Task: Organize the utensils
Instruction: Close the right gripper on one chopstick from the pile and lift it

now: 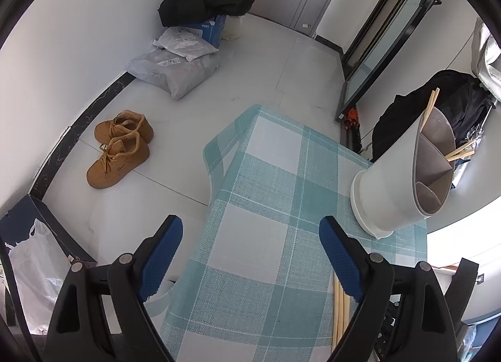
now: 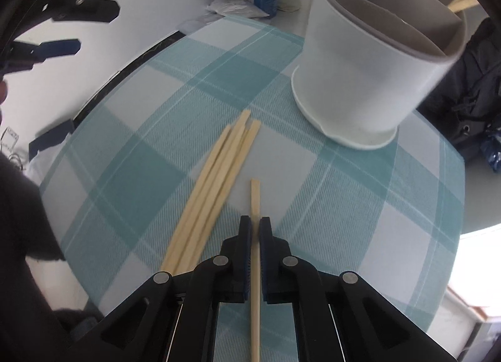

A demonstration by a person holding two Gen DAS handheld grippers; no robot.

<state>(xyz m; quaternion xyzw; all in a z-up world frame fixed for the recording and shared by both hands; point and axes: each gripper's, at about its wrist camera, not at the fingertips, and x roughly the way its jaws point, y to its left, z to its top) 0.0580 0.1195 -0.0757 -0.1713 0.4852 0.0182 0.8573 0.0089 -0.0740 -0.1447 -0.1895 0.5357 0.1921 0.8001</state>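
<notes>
**One chopstick pinched, the rest loose on the checked cloth**

The right gripper (image 2: 255,227) has its blue-padded jaws pressed together on a single wooden chopstick (image 2: 255,202), which runs straight out between them over a teal-and-white checked tablecloth (image 2: 131,180). Just to its left lies a loose bundle of chopsticks (image 2: 216,174), fanned slightly and touching one another. Beyond them, to the right, stands a white utensil holder (image 2: 360,80) with grey inner dividers; a few chopstick ends lean from its far compartment. Nothing lies between the held stick and the holder.

The left gripper (image 1: 250,255) hangs over the cloth's left side with its jaws wide apart and nothing between them.

The left wrist view alone shows the floor beyond the table: a pair of tan boots (image 1: 120,149), grey parcel bags (image 1: 175,68), a dark coat heaped on a blue box (image 1: 206,2), and a white plastic bag (image 1: 34,274). In it the bundle is only a sliver beside the right finger. The right wrist view alone shows the pinched stick, plus the left gripper's fingers at its upper left edge.
</notes>
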